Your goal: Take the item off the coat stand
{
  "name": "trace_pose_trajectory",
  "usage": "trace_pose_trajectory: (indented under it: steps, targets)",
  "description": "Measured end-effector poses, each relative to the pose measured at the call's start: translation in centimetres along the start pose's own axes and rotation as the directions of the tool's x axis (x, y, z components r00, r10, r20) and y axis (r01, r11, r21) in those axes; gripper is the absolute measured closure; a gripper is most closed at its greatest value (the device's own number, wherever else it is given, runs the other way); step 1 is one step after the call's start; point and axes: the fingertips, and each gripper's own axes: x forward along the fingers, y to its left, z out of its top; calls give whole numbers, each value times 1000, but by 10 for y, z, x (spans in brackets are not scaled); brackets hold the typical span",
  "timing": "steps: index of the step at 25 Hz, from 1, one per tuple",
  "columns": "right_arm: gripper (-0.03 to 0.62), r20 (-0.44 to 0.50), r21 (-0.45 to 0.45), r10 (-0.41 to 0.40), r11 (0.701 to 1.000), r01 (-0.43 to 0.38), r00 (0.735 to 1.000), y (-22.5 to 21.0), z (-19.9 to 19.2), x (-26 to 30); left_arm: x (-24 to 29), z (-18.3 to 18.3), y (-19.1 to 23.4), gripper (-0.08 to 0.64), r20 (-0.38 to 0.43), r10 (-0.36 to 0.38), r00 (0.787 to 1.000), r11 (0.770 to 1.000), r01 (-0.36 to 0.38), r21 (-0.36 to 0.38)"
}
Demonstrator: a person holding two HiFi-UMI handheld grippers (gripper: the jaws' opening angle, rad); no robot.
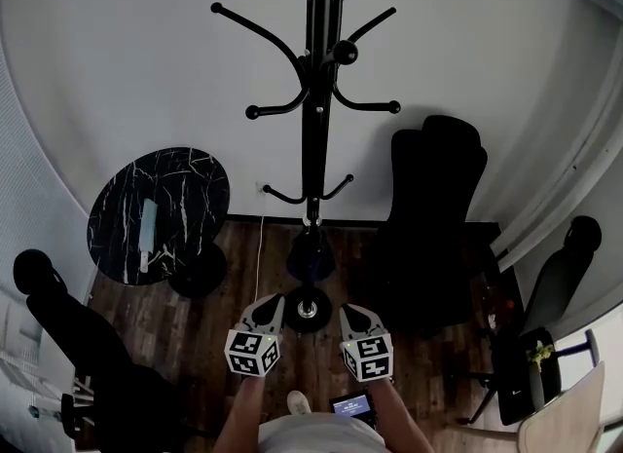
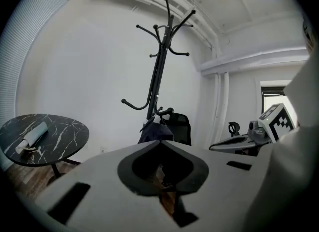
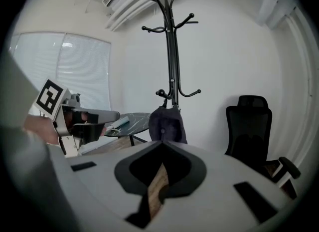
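Note:
A tall black coat stand [image 1: 314,100] rises in front of me against the white wall. A dark bag [image 1: 311,254] hangs from one of its lowest hooks, close to the pole. In the left gripper view the dark bag [image 2: 155,130] shows just above my jaws; in the right gripper view the dark bag [image 3: 168,123] hangs under the low hooks. My left gripper [image 1: 274,304] and right gripper [image 1: 348,311] are held side by side short of the stand's base. Both are shut with nothing between the jaws, and both are apart from the bag.
A round black marble table [image 1: 190,183] stands left of the stand, with a folded pale umbrella [image 1: 149,224] on it. A black office chair [image 1: 433,207] stands to the right. Another dark chair [image 1: 58,320] is at my left, and a small desk with a plant [image 1: 538,354] at my right.

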Motion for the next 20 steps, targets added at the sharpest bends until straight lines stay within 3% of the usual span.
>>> trace_pose_trajectory:
  steps: [8,15,20]
  targets:
    - [580,13,13,-62,998,62,998,-10,11,39,29,3,45,540,-11,-27,1000,1000,27,7]
    - [580,6,30,-82,996,81,997,-15,6,39,40,-3,34,540,-28,-68,997,998,69,15]
    - [579,-5,25,-66,998,66,998,-16,5,46,44,-6,40,540,-27,-51,998,999,51,15]
